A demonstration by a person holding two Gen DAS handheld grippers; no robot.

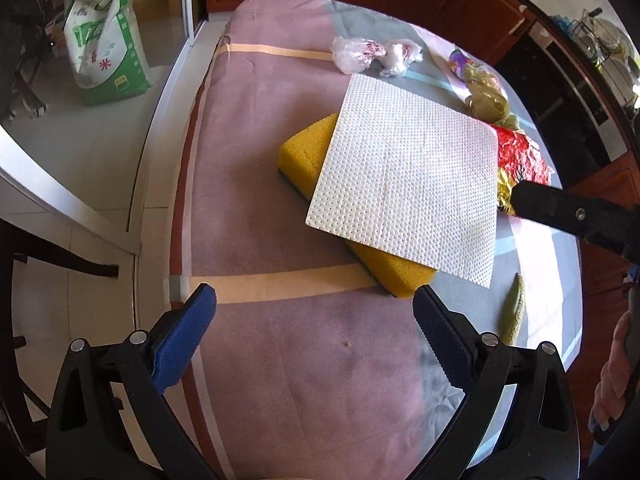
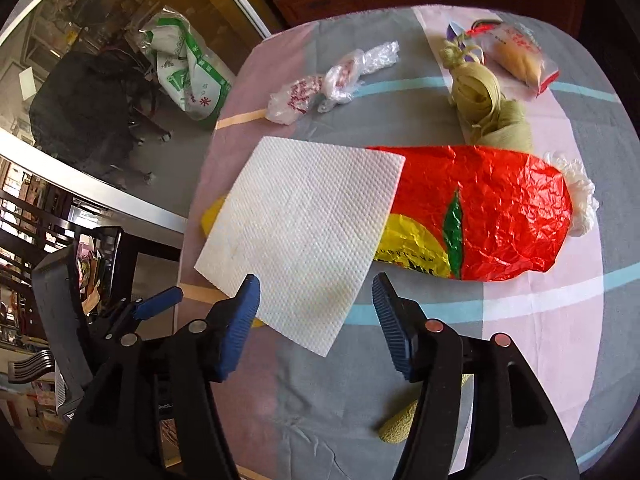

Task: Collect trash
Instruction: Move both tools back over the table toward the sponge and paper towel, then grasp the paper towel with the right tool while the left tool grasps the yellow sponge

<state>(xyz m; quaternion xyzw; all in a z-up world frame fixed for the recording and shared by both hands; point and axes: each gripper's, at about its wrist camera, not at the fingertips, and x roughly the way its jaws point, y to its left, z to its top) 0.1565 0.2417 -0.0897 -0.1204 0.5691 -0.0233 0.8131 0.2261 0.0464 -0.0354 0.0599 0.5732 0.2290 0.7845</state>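
No legible text; only blurred print on green-white sack (image 1: pixel 105 32), plastic wrappers (image 2: pixel 308 90).

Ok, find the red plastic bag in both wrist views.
Left wrist: red plastic bag at right, mostly hidden behind the paper towel.
Right wrist: red plastic bag right of centre, lying flat in full view.
Shared landmark: the paper towel overlaps its edge in both.

Bare tablecloth (image 1: pixel 280 360) lies open; paper towel (image 1: pixel 408 176) blocks beyond.

Paper towel (image 1: pixel 404 172) atop sponge (image 1: pixel 304 156), plastic bag (image 2: pixel 480 212) just right.
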